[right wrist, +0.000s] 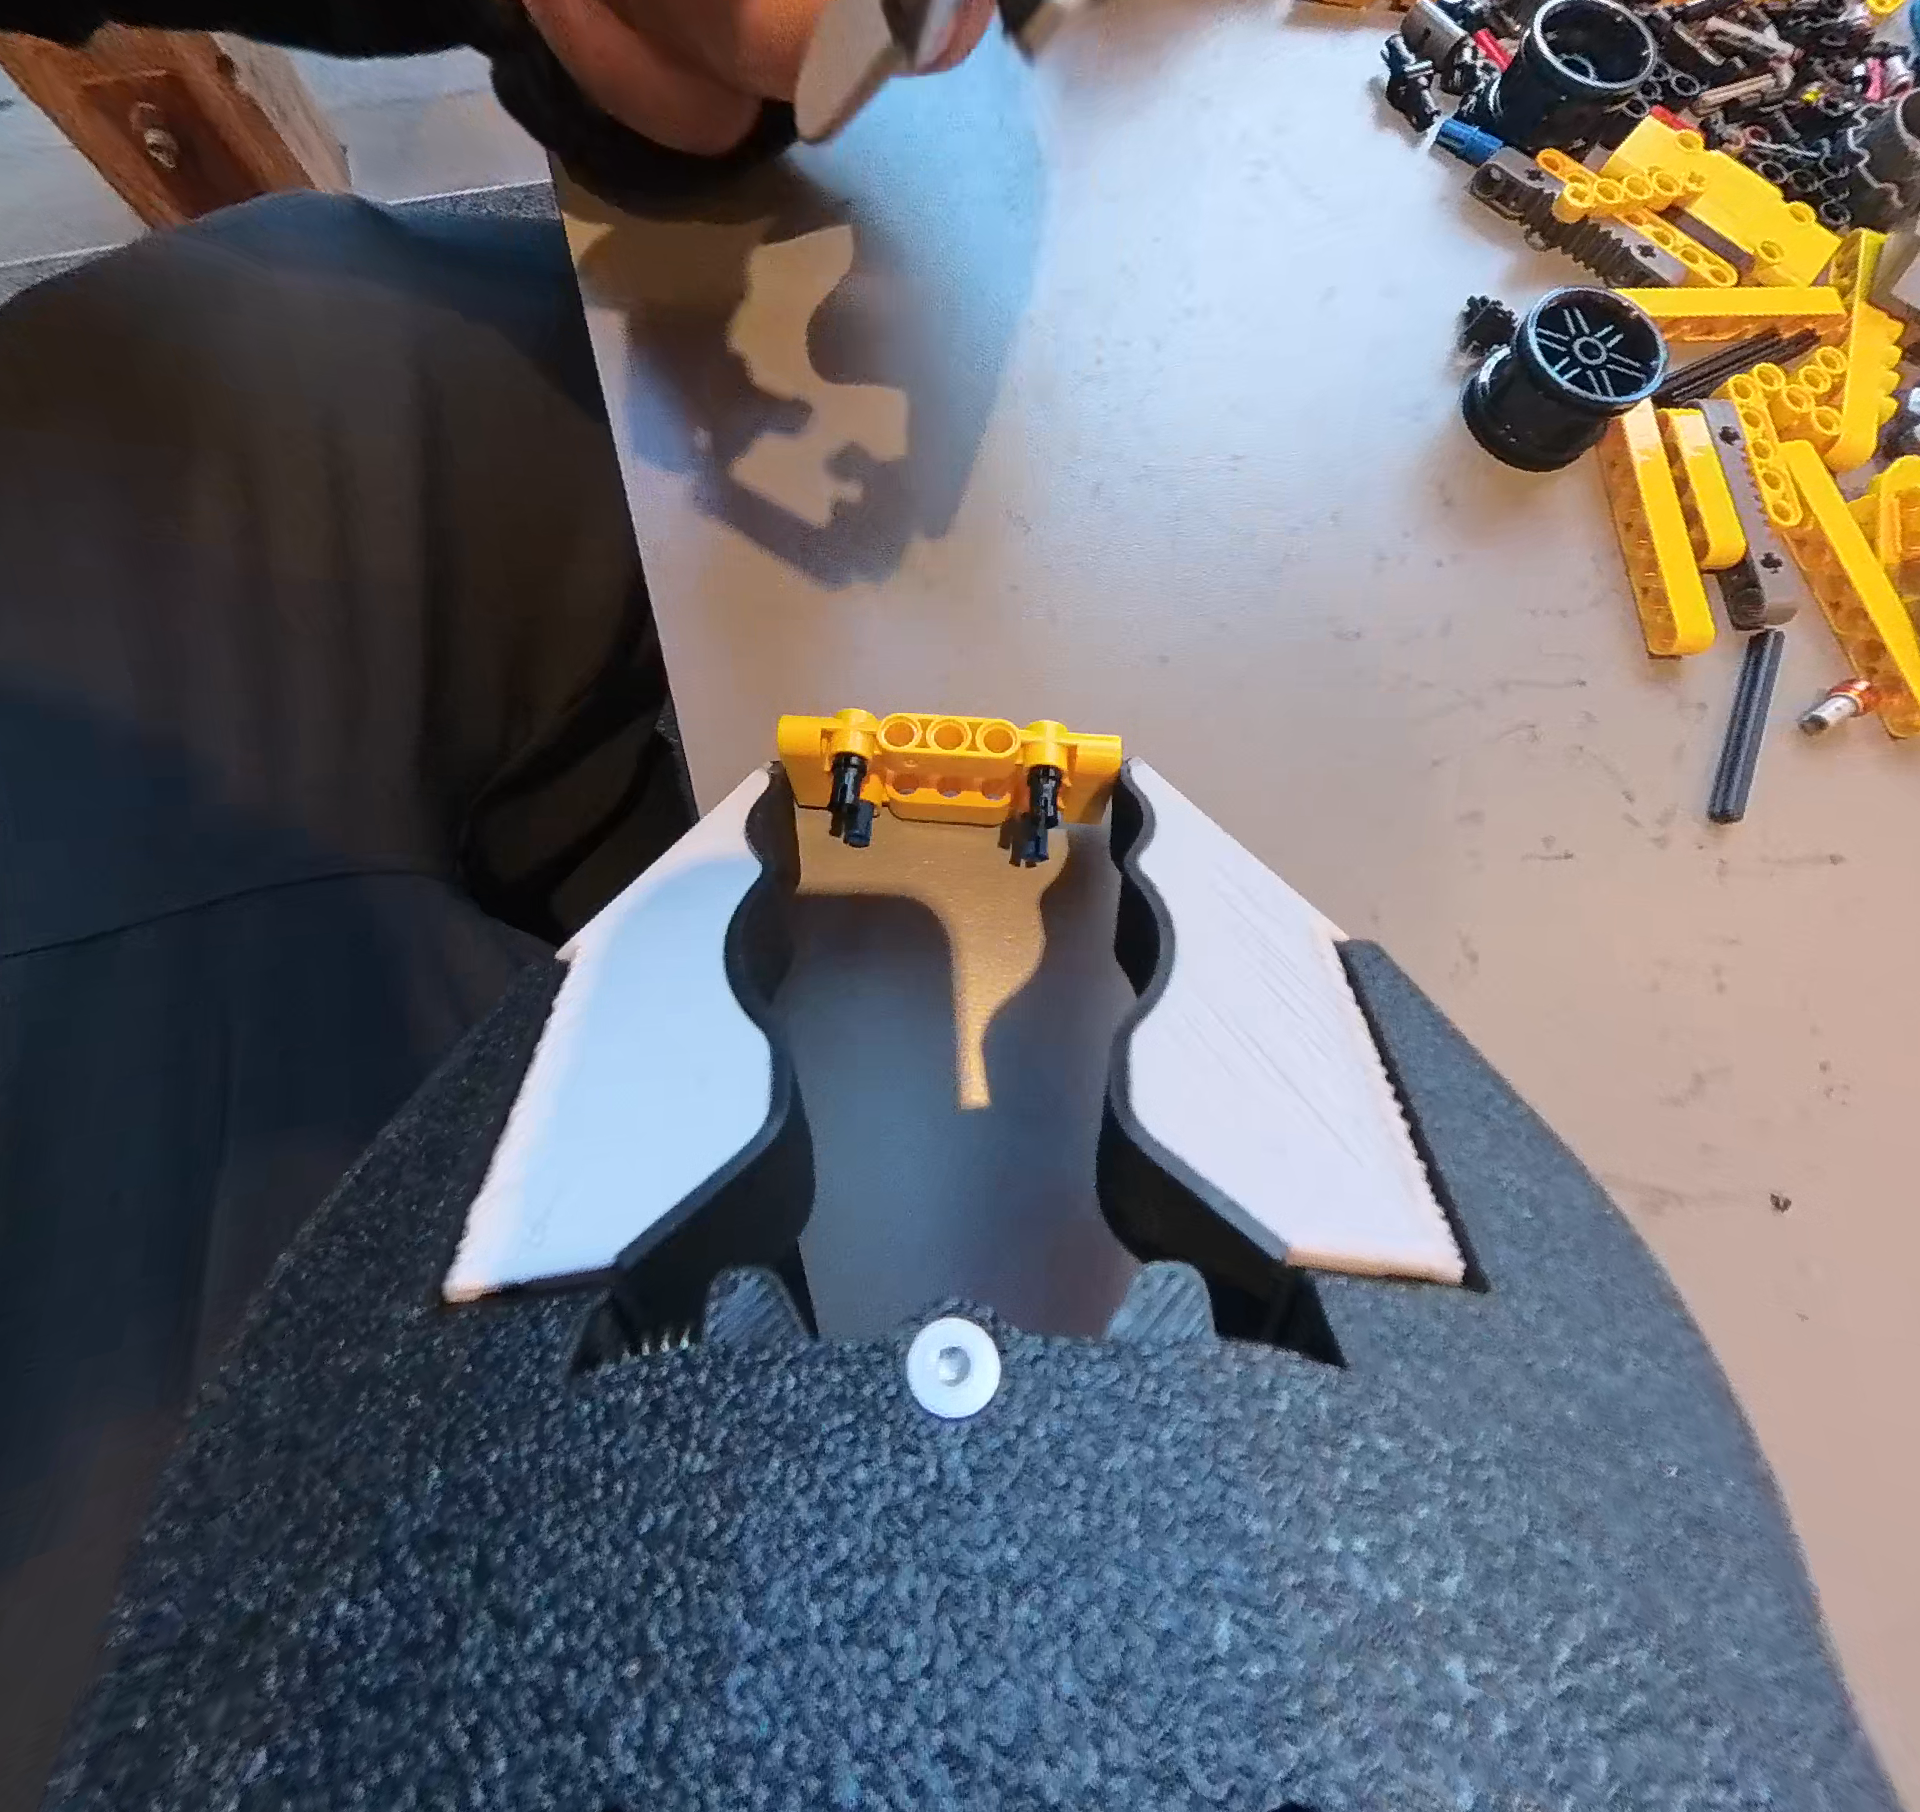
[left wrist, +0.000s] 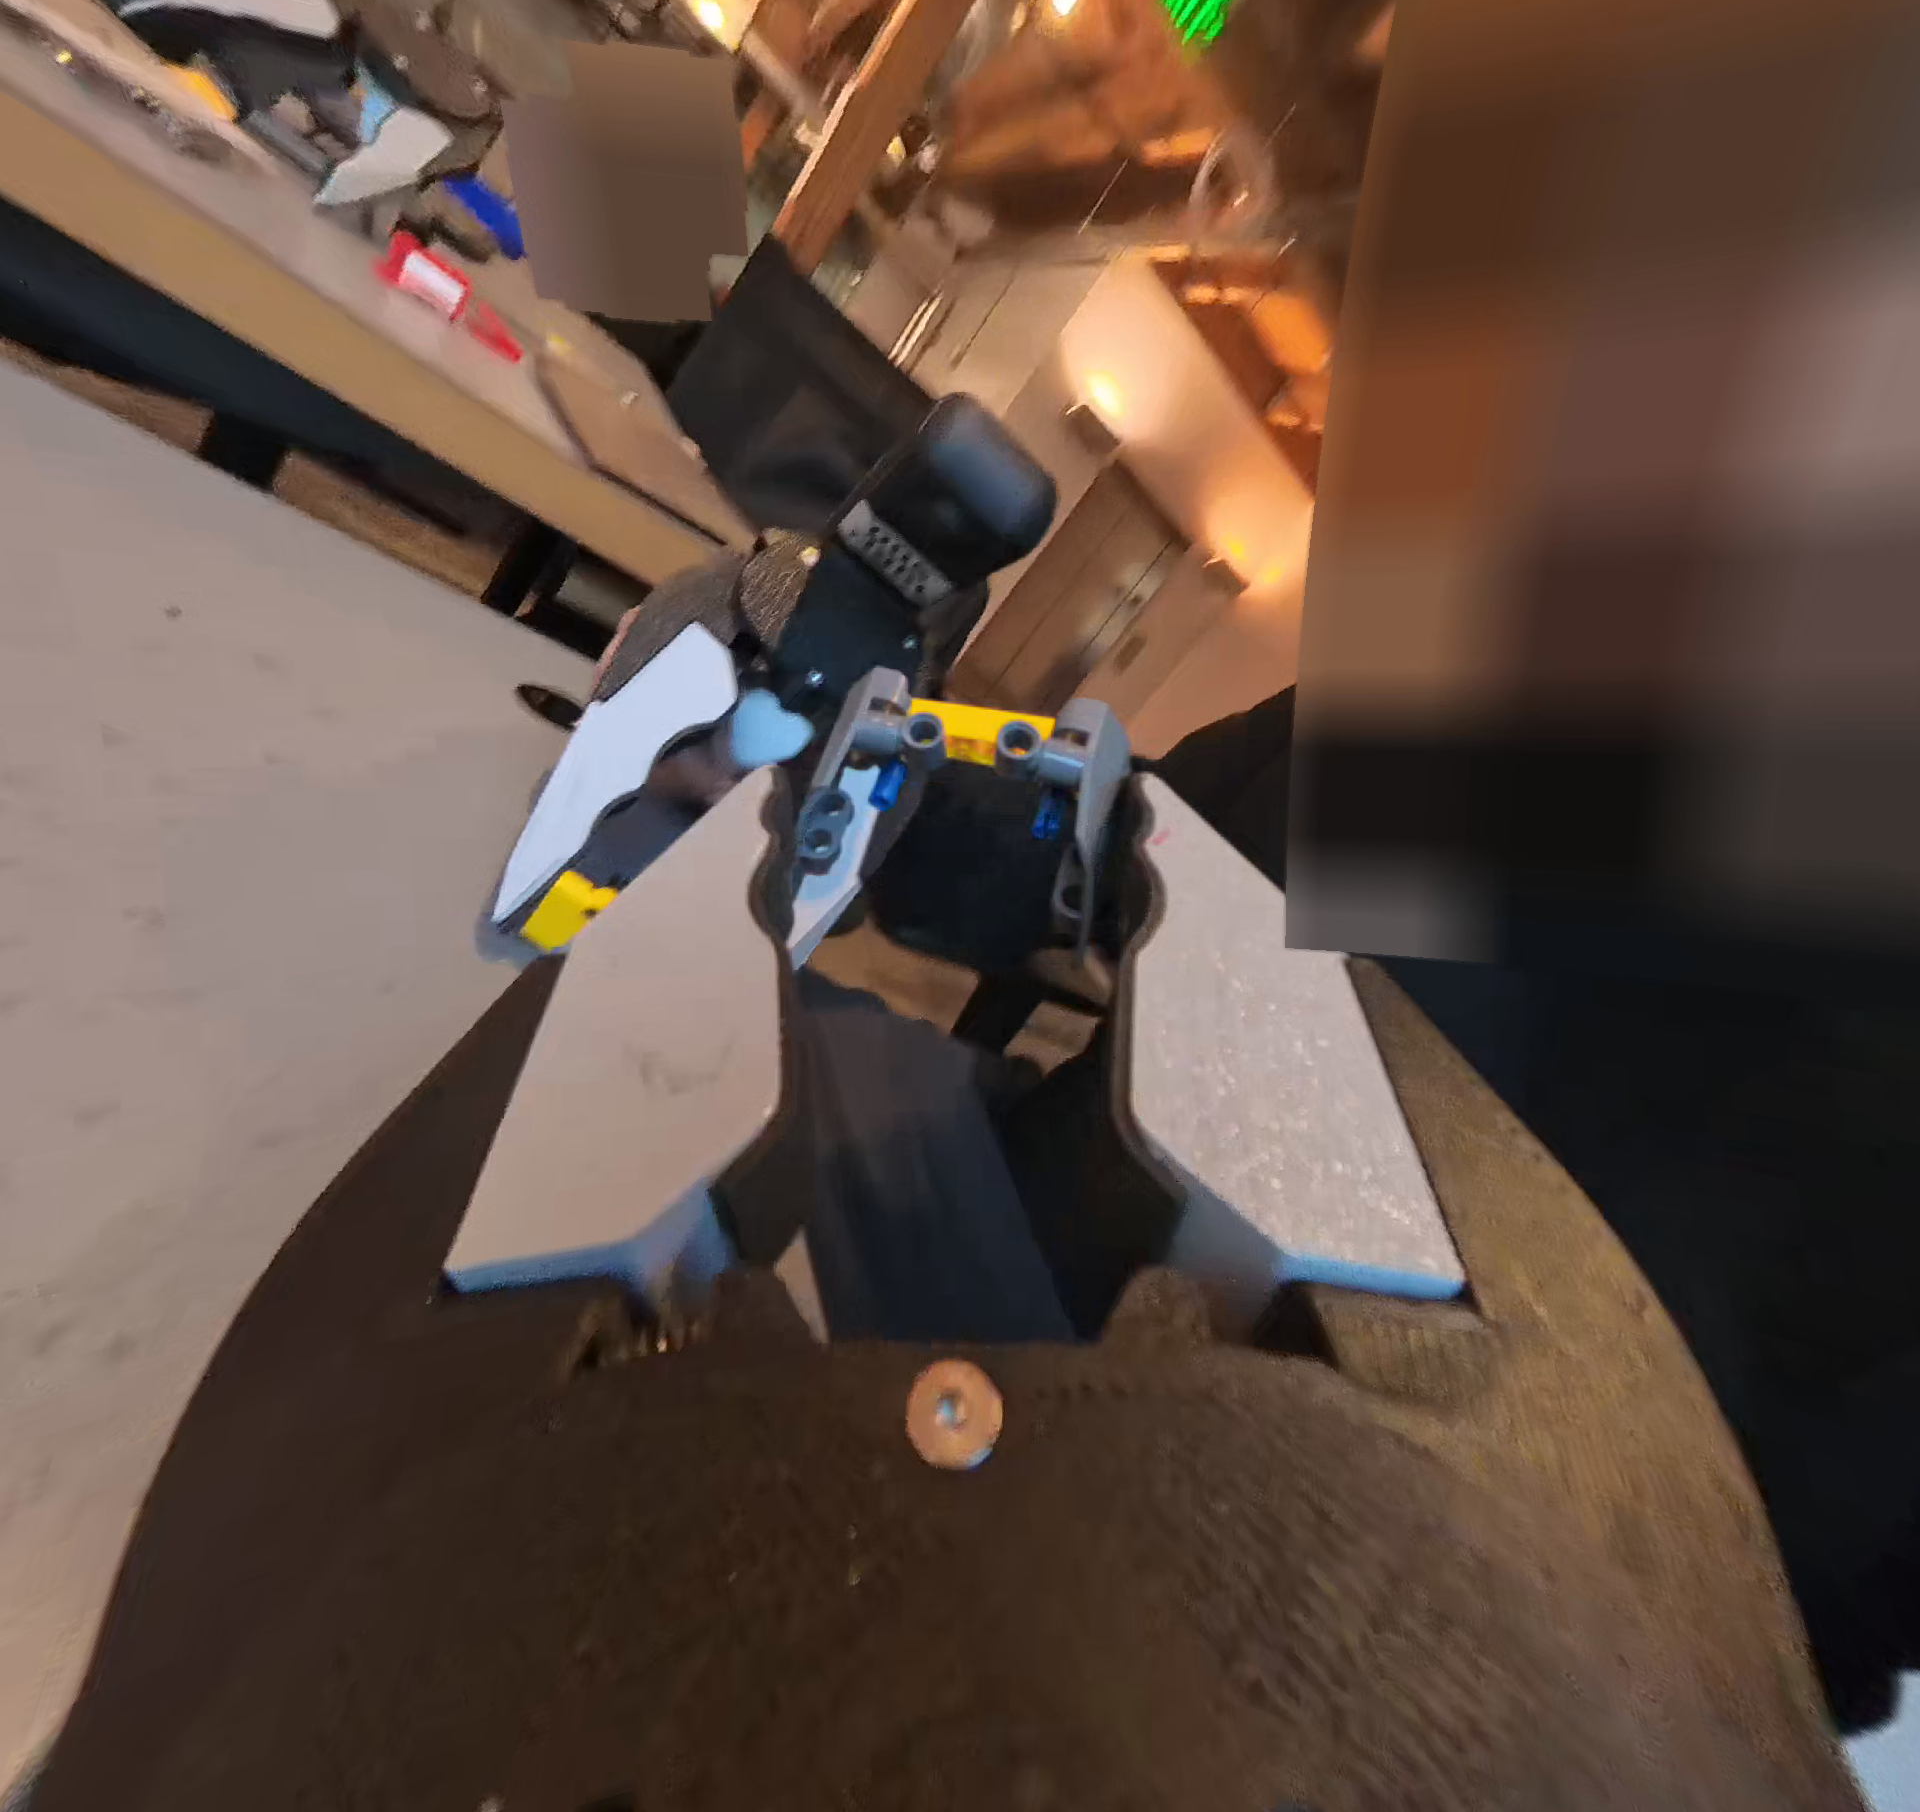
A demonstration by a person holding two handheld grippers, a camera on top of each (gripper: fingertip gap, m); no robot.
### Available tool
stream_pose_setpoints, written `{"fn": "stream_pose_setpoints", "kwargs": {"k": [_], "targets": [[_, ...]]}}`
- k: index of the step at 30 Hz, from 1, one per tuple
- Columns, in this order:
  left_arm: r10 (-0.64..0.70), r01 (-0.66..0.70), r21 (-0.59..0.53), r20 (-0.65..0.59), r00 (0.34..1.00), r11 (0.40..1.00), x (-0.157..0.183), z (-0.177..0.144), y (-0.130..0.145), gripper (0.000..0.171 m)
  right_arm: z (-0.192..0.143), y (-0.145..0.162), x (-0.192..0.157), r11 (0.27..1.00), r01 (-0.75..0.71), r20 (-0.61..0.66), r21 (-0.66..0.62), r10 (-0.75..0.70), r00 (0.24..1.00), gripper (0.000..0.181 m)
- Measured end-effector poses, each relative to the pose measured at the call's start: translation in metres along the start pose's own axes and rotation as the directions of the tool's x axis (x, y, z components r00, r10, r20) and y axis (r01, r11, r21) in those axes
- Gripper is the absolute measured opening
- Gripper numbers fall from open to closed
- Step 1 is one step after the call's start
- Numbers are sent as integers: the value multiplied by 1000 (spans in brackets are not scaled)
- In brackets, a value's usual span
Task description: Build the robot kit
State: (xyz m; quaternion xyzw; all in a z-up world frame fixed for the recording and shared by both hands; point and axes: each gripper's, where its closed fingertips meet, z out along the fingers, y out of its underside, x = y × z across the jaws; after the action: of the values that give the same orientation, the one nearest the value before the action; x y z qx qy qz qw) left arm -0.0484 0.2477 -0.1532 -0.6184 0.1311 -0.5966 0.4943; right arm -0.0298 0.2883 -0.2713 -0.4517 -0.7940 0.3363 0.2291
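My left gripper is shut on a small assembly of grey curved pieces, a yellow beam and blue pins, held up in the air. My right gripper is shut on a yellow brick panel with two black pins, held above the table. In the left wrist view one white finger of the right gripper sits just left of the assembly, with a corner of the yellow panel at its tip. In the right wrist view the left gripper is blurred at the top, in a hand.
A pile of yellow, black and grey bricks with two black wheels and a black axle lies at the table's right. A person in dark clothing sits at the left edge. Another table with red and blue items stands behind.
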Motion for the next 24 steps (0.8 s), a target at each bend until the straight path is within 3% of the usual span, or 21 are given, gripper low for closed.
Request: {"fn": "stream_pose_setpoints", "kwargs": {"k": [10, 17, 24], "targets": [[19, -10, 36, -261, 965, 999, 38, -3, 0, 61, 1, 1, -1, 1000, -10, 20, -4, 10, 1000, 61], [34, -28, 25, -296, 955, 999, 46, -2, 5, 62, 1, 1, -2, 1000, -16, 30, -7, 16, 999, 61], [-26, 52, 96, -250, 968, 994, 31, -8, -8, 64, 1, 0, -2, 1000, -21, 41, -7, 21, 999, 61]]}}
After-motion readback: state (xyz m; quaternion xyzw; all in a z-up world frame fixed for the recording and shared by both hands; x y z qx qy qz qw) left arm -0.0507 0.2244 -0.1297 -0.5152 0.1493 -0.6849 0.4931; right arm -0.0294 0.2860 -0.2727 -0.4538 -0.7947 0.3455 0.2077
